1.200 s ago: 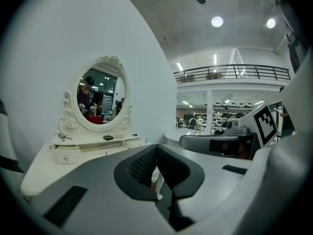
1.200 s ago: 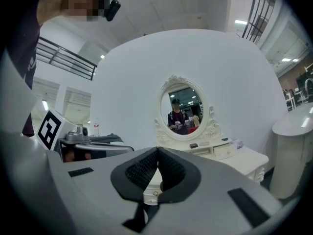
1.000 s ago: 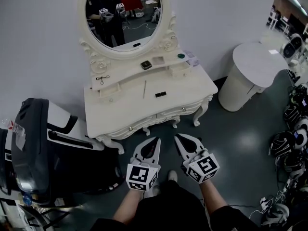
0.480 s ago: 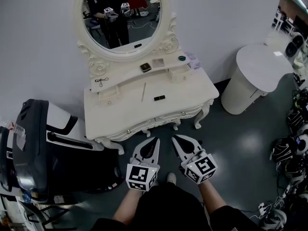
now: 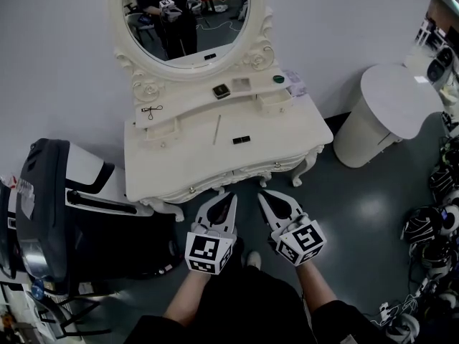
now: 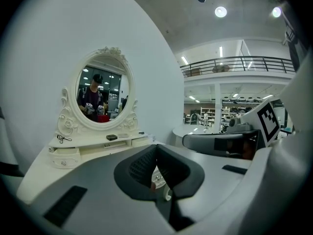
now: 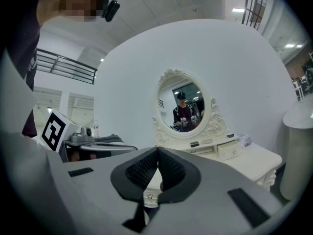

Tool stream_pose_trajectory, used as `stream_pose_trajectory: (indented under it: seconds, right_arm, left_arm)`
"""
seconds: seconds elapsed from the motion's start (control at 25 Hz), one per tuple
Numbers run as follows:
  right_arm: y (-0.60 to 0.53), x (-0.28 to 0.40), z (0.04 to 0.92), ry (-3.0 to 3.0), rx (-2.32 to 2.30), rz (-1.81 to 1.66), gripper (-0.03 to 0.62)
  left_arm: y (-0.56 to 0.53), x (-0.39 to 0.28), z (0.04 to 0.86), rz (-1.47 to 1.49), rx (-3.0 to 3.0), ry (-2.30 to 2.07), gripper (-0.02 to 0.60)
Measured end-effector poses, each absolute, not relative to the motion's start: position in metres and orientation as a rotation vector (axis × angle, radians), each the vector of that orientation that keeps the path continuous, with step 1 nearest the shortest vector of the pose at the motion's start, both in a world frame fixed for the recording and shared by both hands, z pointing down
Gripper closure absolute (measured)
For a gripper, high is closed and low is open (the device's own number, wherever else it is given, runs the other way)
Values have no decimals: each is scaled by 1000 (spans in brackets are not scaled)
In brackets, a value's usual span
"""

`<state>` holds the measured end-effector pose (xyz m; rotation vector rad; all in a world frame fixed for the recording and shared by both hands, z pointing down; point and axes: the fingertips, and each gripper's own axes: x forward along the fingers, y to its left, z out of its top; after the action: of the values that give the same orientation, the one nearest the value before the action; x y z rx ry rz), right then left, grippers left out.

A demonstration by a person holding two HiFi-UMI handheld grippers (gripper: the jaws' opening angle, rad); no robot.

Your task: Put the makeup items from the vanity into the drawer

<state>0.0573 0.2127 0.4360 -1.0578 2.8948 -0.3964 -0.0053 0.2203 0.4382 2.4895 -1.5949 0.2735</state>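
Well beyond both jaws, makeup items [image 5: 220, 91]

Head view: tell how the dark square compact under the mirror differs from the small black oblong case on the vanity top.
The dark square compact sits on the raised shelf; the small black oblong case lies lower, on the main top. The compact is squarish, the case longer than wide. Both are dark and lie flat.

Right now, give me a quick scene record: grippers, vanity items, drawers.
left gripper: shut, empty, short of the vanity
right gripper: shut, empty, short of the vanity
shelf: black compact, green-topped item, black looped tool
tabletop: thin stick, small black case
front drawers: closed
progress: nothing picked up yet
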Motion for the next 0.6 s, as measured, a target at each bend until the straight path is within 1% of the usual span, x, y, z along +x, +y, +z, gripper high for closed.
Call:
stream_pose_trajectory:
  seconds: [0.6]
  right_arm:
    - [120,30,454,2896,-1143,-461,571]
  left_arm:
    - [117,-34,456,259,2495,-1491,566]
